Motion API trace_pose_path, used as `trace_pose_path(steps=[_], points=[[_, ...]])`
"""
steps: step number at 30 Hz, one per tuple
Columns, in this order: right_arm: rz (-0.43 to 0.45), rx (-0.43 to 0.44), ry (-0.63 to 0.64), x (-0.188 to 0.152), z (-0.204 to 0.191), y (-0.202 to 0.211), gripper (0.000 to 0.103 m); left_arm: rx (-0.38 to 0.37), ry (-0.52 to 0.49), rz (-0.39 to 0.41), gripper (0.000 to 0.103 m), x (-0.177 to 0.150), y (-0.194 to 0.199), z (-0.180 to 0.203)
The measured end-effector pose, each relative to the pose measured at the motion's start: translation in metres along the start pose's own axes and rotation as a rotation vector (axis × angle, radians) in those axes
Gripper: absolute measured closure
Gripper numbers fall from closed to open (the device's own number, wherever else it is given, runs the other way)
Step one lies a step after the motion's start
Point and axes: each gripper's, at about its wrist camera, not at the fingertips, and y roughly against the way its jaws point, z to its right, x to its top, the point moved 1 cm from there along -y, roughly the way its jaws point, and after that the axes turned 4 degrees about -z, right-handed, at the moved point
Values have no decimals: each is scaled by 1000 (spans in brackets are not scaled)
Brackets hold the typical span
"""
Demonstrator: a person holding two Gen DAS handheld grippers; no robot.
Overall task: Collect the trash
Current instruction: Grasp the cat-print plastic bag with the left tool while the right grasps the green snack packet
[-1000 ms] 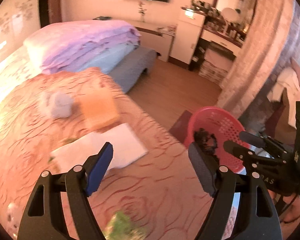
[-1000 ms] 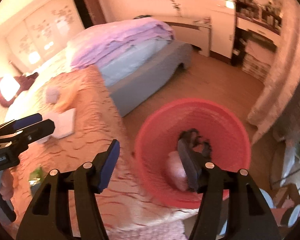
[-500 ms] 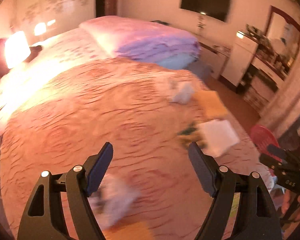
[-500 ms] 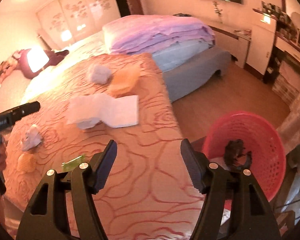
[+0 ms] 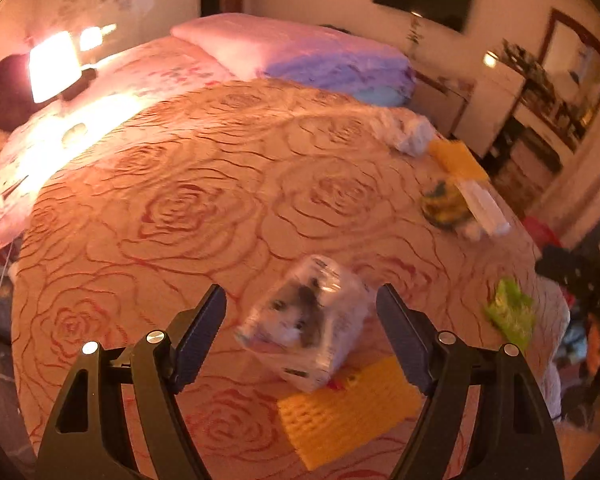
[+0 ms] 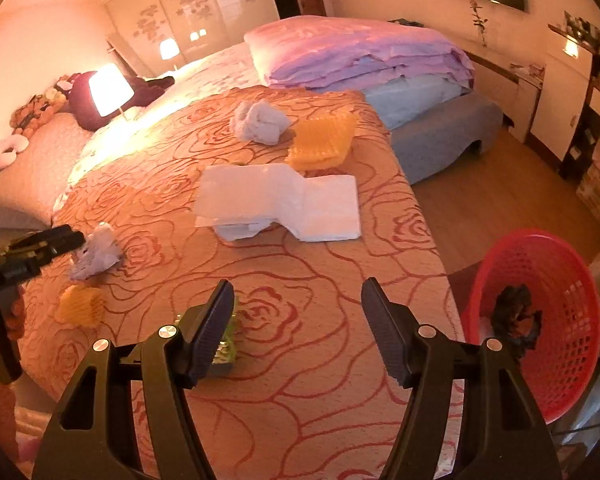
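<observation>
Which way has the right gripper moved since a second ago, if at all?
Yes: right gripper swung left, off the red basket, over the bedspread.

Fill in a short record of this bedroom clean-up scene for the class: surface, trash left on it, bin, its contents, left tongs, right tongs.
surface: bed with rose-patterned cover
trash left: white paper sheets, crumpled tissue, yellow foam net, green wrapper, clear plastic bag
bin: red basket, on the floor beside the bed
bin contents: dark crumpled scrap
left tongs: open, the plastic bag between them, not gripped
right tongs: open, empty, over the cover
</observation>
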Motion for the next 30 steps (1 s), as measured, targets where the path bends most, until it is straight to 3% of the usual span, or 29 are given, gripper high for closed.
trace_pose_path(steps=[3,9,11,17,23,30], points=[[-5,12,15,0,-5,0,39,0,-42,-2,28,-3,-4,8],[-15,40,53,-5,-15,0,39,9,-18,-22,30,-3,-16,1],[-22,50,65,-7,-19,-1,39,2,-17,-30,40,-3,-19,0],[-44,86,123,-11,-35,-5,39,12,4,-34,55,-4,-23,-2],[-79,109,199,-19,-56,-13,39,3,43,-26,62,-3,-24,-7],[-101,49,233,-21,-62,-28,39,-5,71,-17,65,-2,-23,-9]])
